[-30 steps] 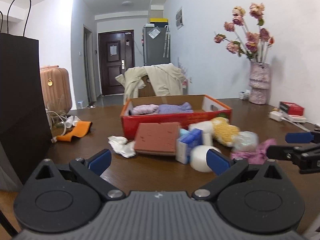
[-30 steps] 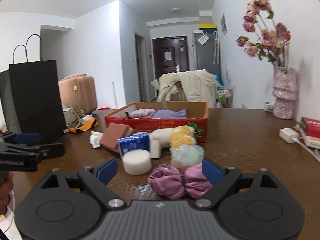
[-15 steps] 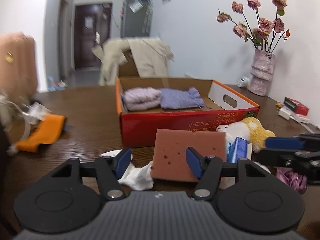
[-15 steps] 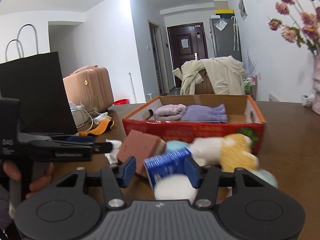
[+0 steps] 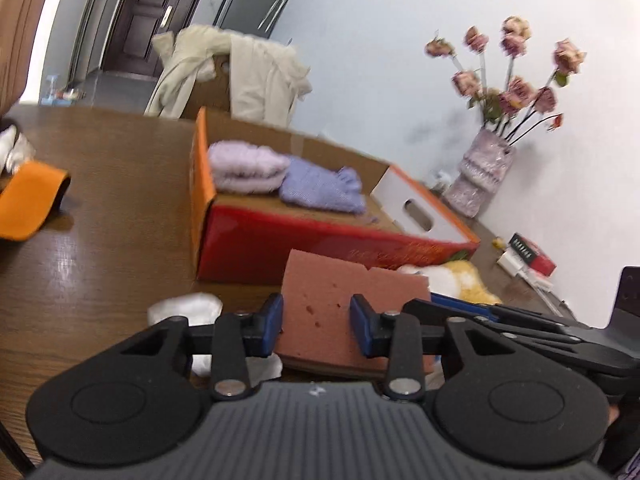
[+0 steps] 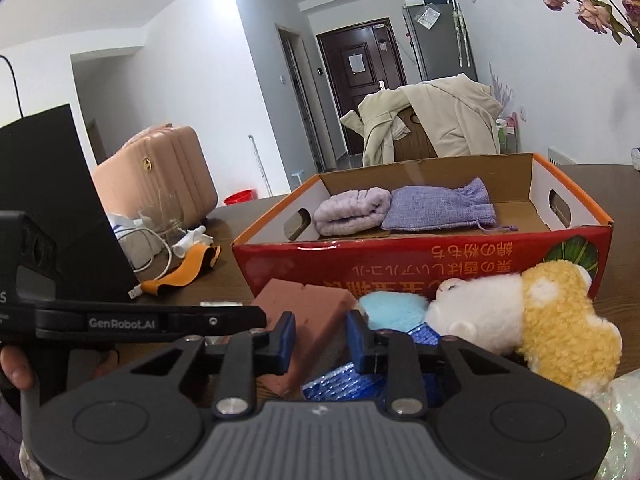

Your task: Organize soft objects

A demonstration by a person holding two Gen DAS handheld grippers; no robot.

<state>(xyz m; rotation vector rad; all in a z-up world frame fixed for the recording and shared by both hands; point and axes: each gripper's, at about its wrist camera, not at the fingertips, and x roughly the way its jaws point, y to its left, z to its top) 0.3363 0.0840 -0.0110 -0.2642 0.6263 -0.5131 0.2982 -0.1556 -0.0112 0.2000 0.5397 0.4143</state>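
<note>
The left gripper (image 5: 316,326) has its jaws around the near edge of the pink sponge (image 5: 344,292), which leans at six o'clock of the red cardboard box (image 5: 304,248). They have just been closing, and the pads look to be on the sponge's sides — call it a grip. The right gripper (image 6: 320,340) has also been narrowing; its jaws frame the sponge's corner and a blue tissue pack (image 6: 352,384) (whether either pad presses I cannot tell). To do this well, settle one firm hold before lifting — then clear the box's front wall and set the sponge beside the folded lilac towel (image 6: 352,210).
</note>
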